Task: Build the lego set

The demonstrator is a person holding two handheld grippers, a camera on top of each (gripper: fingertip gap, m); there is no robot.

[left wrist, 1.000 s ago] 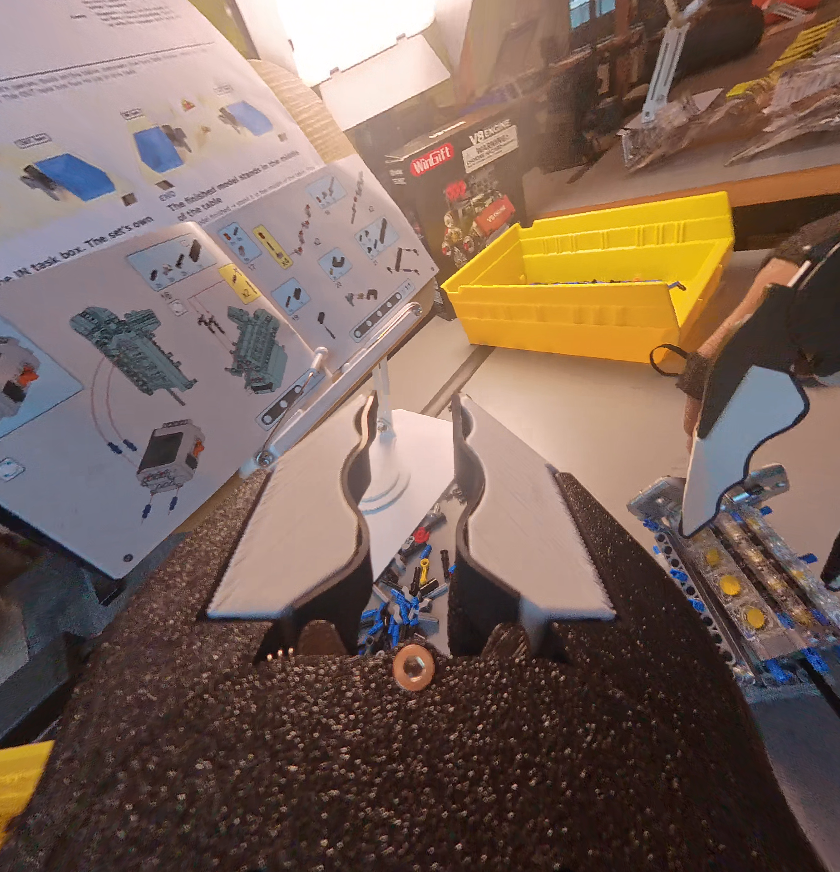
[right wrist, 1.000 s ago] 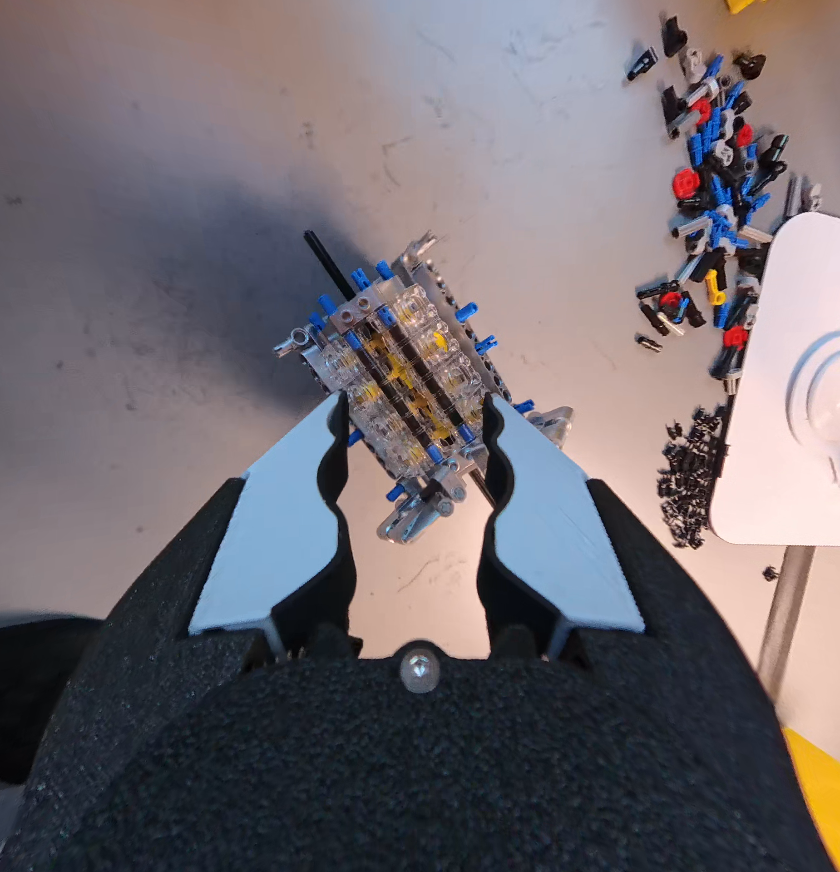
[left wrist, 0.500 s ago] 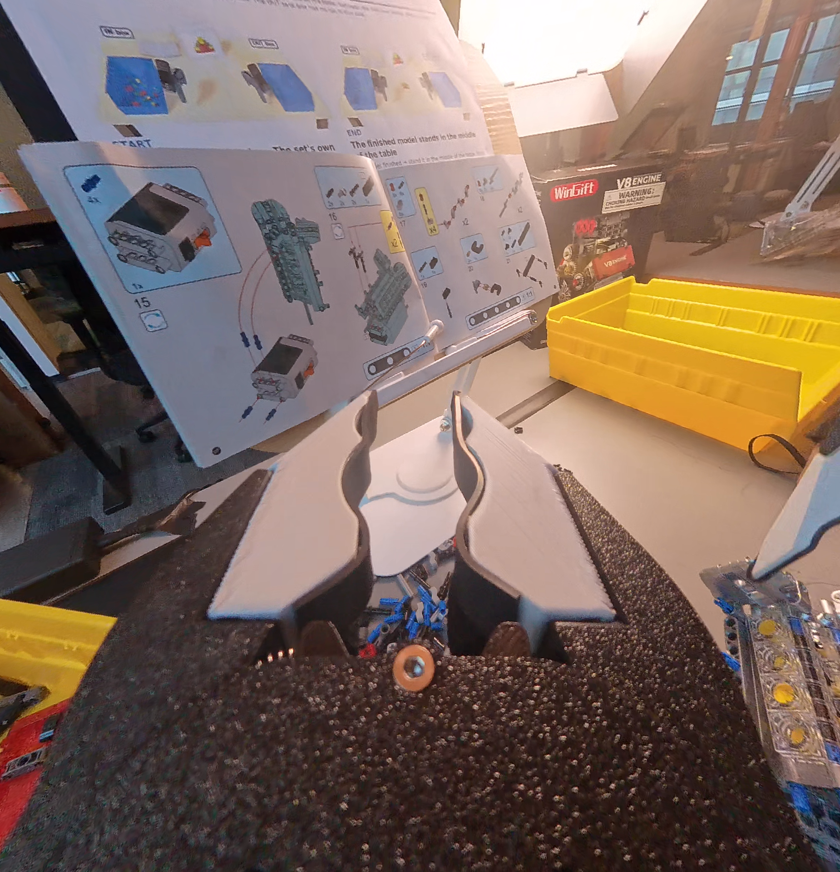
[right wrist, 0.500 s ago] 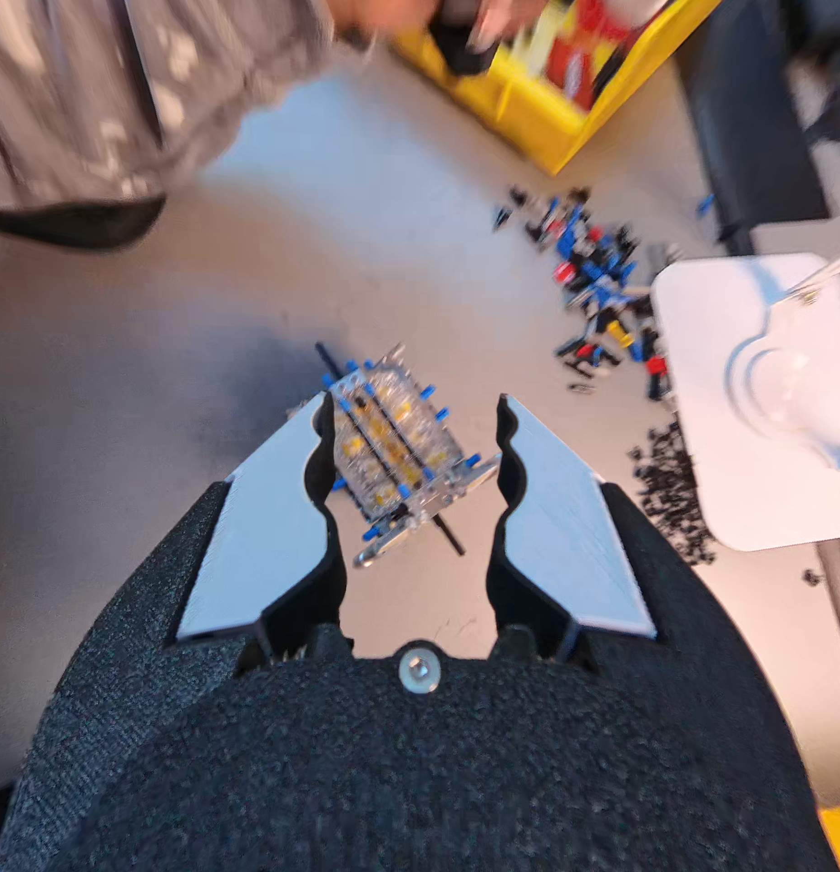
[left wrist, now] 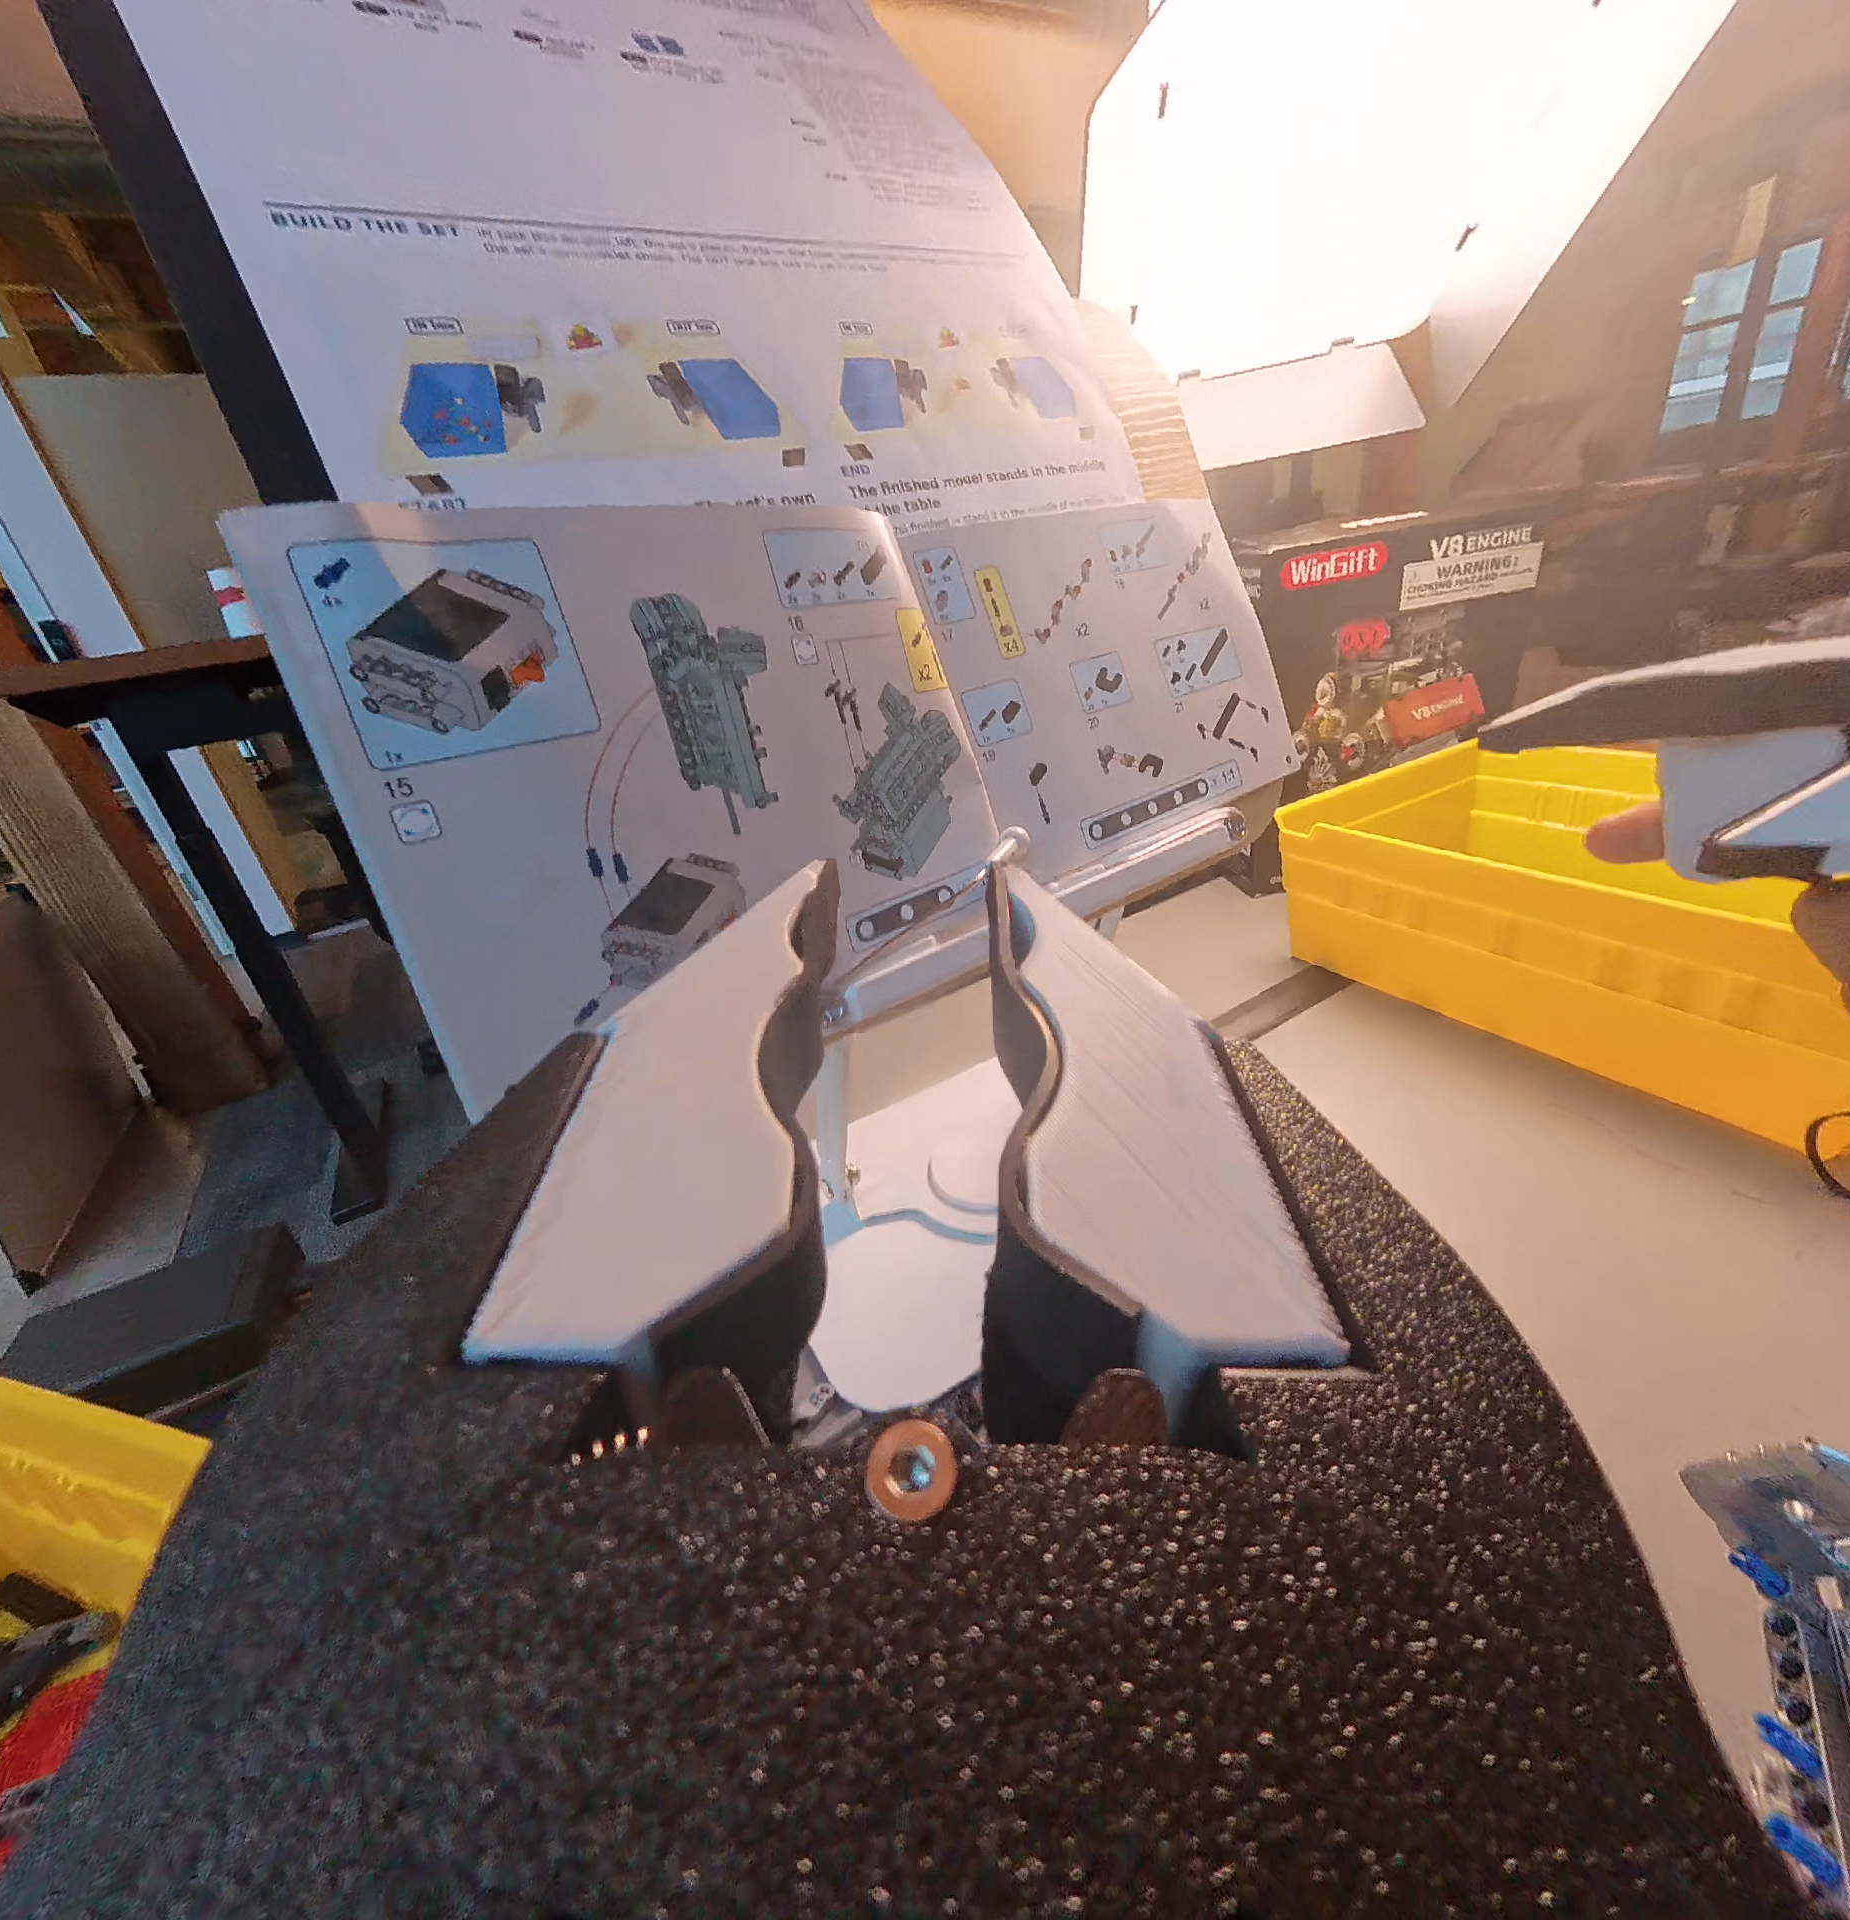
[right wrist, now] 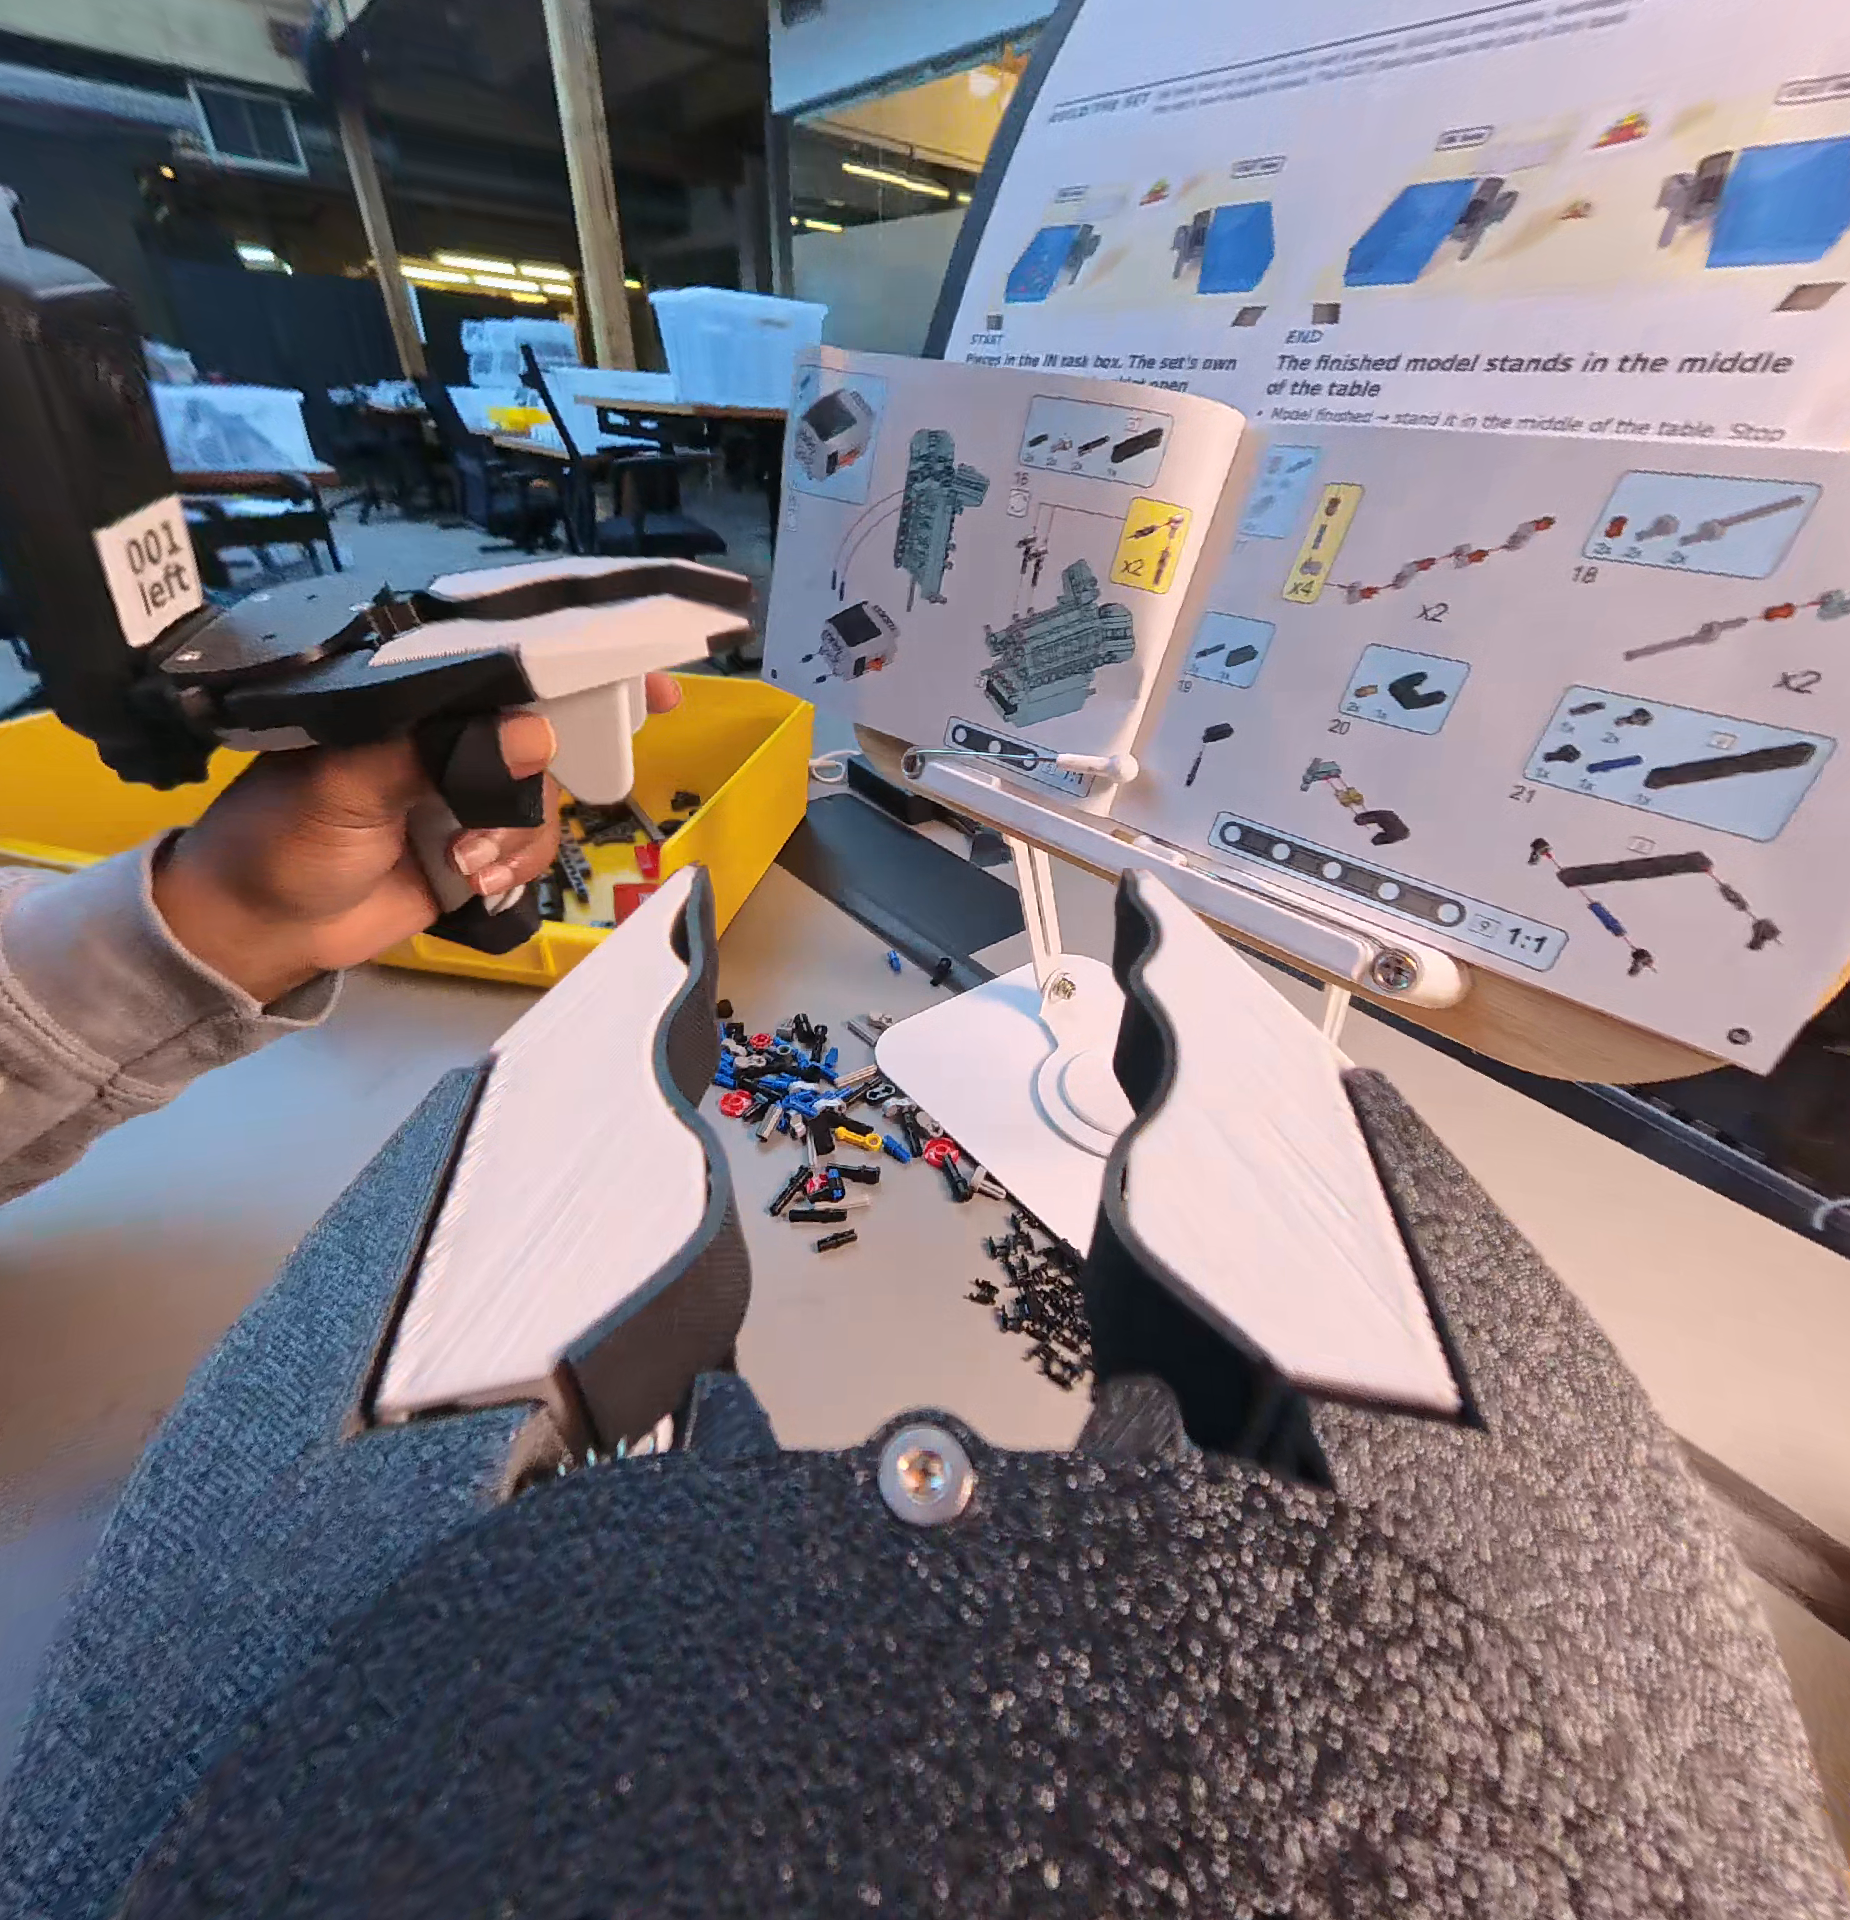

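Both sets of jaws spread, nothing between them. Left gripper and right gripper hang raised, facing the instruction booklet on its stand. Loose small parts lie below; part-built model sits lower right; yellow bin beyond.

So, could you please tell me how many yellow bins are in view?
2. One yellow bin, holding loose parts, sits behind the left hand-held gripper; another yellow bin stands right of the instruction booklet. More may lie out of frame.
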